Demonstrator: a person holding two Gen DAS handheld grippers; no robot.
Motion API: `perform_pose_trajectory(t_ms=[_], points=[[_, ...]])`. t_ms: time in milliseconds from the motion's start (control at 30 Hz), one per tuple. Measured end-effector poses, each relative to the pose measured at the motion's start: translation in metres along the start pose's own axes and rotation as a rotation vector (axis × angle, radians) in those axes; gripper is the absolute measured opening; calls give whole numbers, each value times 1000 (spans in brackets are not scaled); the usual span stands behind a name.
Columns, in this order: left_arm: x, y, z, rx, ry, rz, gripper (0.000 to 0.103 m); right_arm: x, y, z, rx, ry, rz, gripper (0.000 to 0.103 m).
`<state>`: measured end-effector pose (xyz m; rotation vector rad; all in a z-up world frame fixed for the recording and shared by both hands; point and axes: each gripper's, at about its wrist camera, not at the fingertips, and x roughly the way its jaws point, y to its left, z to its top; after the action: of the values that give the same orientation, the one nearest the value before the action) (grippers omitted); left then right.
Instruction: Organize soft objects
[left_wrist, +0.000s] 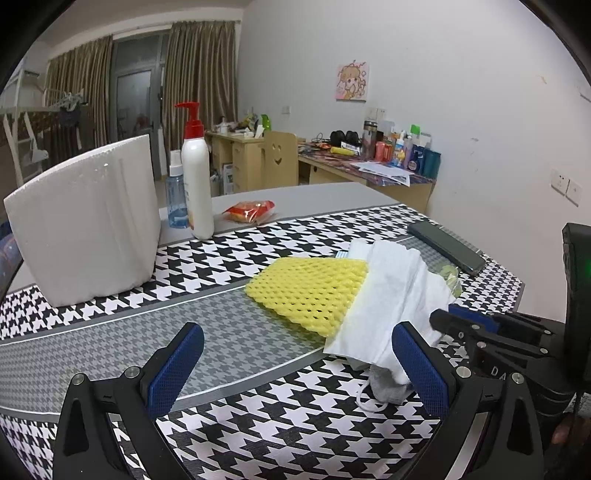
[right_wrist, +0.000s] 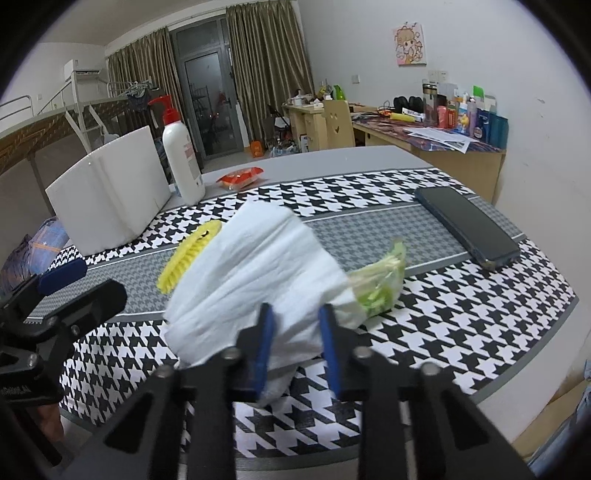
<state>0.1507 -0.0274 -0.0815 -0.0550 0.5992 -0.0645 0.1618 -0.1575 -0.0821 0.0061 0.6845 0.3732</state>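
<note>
Houndstooth black-and-white cloth covers your worktop (left_wrist: 258, 243). On it, near the front right, a crumpled white soft cloth (right_wrist: 255, 273) lies draped over a yellow foam net sleeve (left_wrist: 310, 291). Your right gripper (right_wrist: 297, 347) pinches the cloth's near edge. Your left gripper (left_wrist: 295, 373) is spread, holding nothing. Only the right wrist view shows the green crinkled packet (right_wrist: 380, 284) clearly behind the cloth.

A soft, creased white cloth (right_wrist: 258, 266) and yellow foam netting (left_wrist: 310, 291) lie on a matt houndstooth table mat (left_wrist: 236, 254).
</note>
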Motion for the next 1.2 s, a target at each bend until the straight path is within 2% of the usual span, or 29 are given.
perform_pose_trajectory(t_ms=[67,233,467,933,1200], points=[[1,0,0,0,0,1,102,-1,-1,1,1,-6,3,11],[0,-2,0,5,0,-3,102,-11,-1,6,-3,-38,9,7],[-1,-6,1,9,-4,-7,102,-31,1,15,-21,-98,46,7],[-9,-18,2,21,-12,-26,102,-60,-9,24,-11,-178,35,6],[-24,-33,3,54,-49,-122,102,-74,-8,26,-34,-206,76,6]])
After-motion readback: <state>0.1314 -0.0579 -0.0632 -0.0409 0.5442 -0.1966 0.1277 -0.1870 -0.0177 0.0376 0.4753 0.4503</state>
